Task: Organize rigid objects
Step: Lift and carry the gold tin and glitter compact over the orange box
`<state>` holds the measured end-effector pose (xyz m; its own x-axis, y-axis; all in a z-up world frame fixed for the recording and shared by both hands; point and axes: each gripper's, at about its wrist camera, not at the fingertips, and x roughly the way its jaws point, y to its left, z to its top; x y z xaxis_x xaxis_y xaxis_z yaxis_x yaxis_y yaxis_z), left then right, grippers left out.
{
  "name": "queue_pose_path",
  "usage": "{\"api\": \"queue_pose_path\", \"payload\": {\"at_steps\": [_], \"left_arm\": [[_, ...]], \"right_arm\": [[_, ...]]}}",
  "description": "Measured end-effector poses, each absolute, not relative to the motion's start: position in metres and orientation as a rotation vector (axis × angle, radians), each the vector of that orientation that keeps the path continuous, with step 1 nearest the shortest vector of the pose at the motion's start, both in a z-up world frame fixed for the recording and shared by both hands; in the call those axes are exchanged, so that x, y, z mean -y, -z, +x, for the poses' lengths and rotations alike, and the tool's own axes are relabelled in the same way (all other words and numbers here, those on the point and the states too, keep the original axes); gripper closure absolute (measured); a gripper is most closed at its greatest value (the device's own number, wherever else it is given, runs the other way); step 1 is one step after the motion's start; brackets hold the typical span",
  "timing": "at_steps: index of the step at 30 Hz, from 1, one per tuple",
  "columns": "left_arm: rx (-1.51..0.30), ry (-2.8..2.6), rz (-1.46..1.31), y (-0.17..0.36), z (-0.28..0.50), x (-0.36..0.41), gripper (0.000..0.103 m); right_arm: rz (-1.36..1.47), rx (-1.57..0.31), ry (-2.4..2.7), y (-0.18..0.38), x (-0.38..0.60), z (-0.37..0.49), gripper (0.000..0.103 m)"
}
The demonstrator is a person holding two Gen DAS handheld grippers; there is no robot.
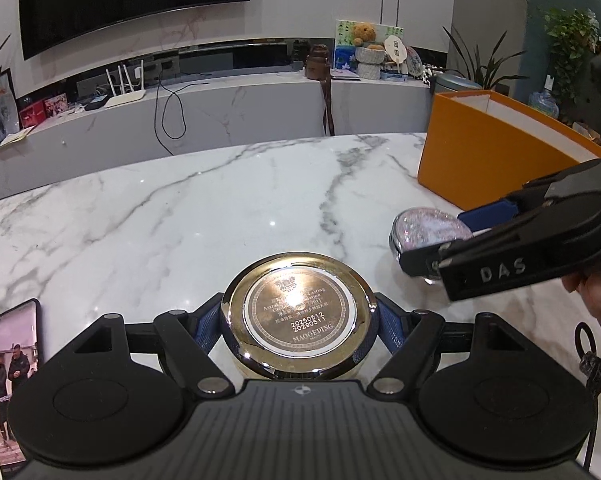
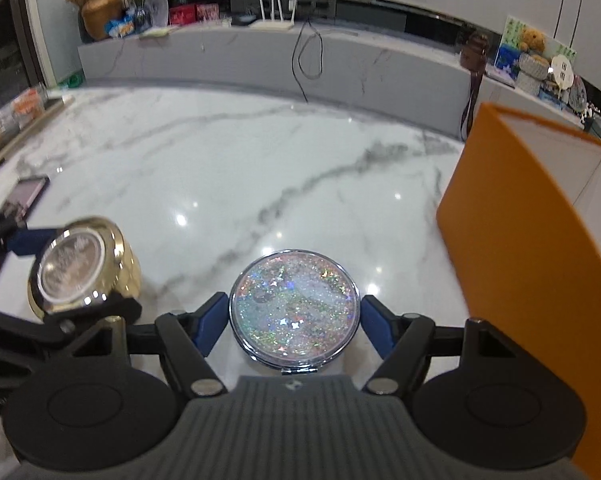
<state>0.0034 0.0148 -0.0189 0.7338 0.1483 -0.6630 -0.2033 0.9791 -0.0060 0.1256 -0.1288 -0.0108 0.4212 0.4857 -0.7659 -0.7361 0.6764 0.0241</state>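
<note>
Closest in the left wrist view, the left gripper (image 1: pixel 299 316) is clamped on a round gold compact (image 1: pixel 298 312), its blue pads (image 1: pixel 388 322) pressed to the rim on both sides, with the printed underside facing up and the case carried above the marble table (image 1: pixel 160 208). The right gripper (image 2: pixel 293 320) carries a round glitter mirror (image 2: pixel 294 304); its left pad touches the chrome rim, while a thin gap seems to show at the right pad, so the grip looks light, though the mirror appears to hang clear of the table. Seen from the right wrist view, the gold compact sits off to the left and tilted, and the two grippers are near each other but apart. A phone (image 1: pixel 14 376) lies at the table's left edge, out of the way. Farther on and to the right stands the open orange box (image 2: pixel 540 248), the likely home for both pieces. To do this carry well, each hand should probably hold its squeeze steady, keep the round cases level so they do not pivot between the pads, clear the near wall of the box before lowering, and go in one at a time so the grippers do not knock together over the opening
</note>
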Motion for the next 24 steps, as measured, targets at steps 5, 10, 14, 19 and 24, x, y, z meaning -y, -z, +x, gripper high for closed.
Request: {"api": "queue_pose_path", "payload": {"at_steps": [5,10,14,19,24], "left_arm": [[-0.712,-0.189,-0.063,0.009,0.012,-0.009,0.015],[-0.676,-0.157,-0.045,-0.006,0.024,0.003,0.015],[-0.655,-0.131,-0.025,-0.016,0.035,0.012,0.015],[-0.626,-0.09,0.014,-0.031,0.056,0.028,0.015],[-0.596,-0.045,0.046,-0.042,0.073,0.051,0.015]], "right_arm": [[-0.297,-0.799,-0.789,-0.006,0.133,0.129,0.032],[-0.289,-0.712,-0.765,-0.031,0.139,0.134,0.032],[-0.252,-0.641,-0.731,-0.058,0.155,0.144,0.032],[-0.17,-0.619,-0.671,-0.084,0.187,0.163,0.032],[-0.083,-0.581,-0.58,-0.103,0.223,0.18,0.032]]}}
